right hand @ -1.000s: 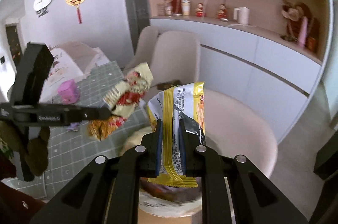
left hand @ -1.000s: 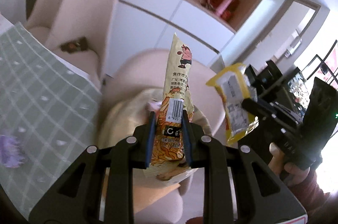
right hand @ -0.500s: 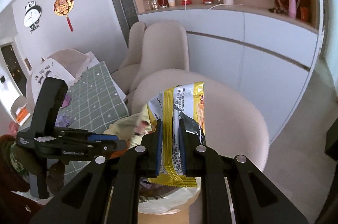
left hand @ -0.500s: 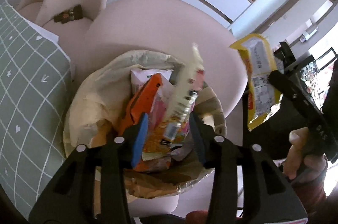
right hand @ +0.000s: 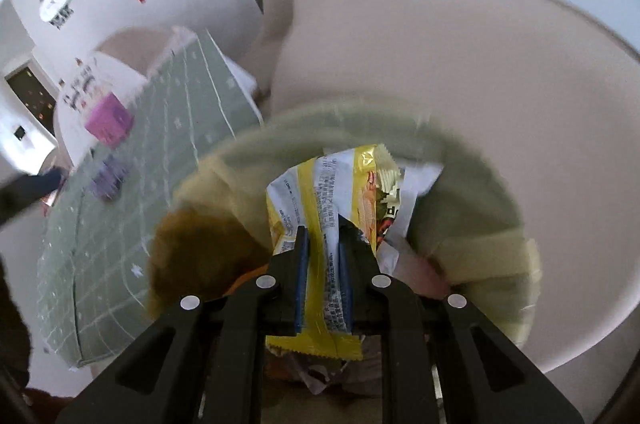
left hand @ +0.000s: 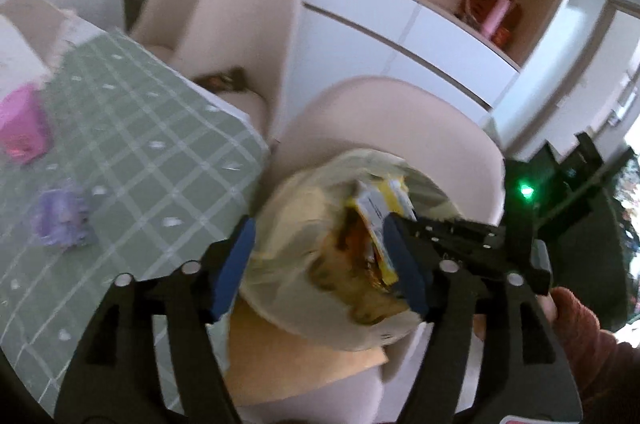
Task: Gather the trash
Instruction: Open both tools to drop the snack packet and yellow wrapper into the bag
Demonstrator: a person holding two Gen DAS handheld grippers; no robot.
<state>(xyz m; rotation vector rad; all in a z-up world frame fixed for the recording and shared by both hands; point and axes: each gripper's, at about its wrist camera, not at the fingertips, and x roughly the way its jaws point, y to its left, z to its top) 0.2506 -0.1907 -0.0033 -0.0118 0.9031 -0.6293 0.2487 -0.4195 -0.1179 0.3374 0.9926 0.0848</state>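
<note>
The right gripper is clamped on the yellow snack wrapper, holding it down in the mouth of the trash bag. Above the same trash bag, the left gripper has just been opening; its jaws stand wide apart with nothing between them. A green checked tablecloth lies just beside the bag.

Bin bag contents smeared by blur; yellow wrapper lower edge hidden behind tongs.
</note>
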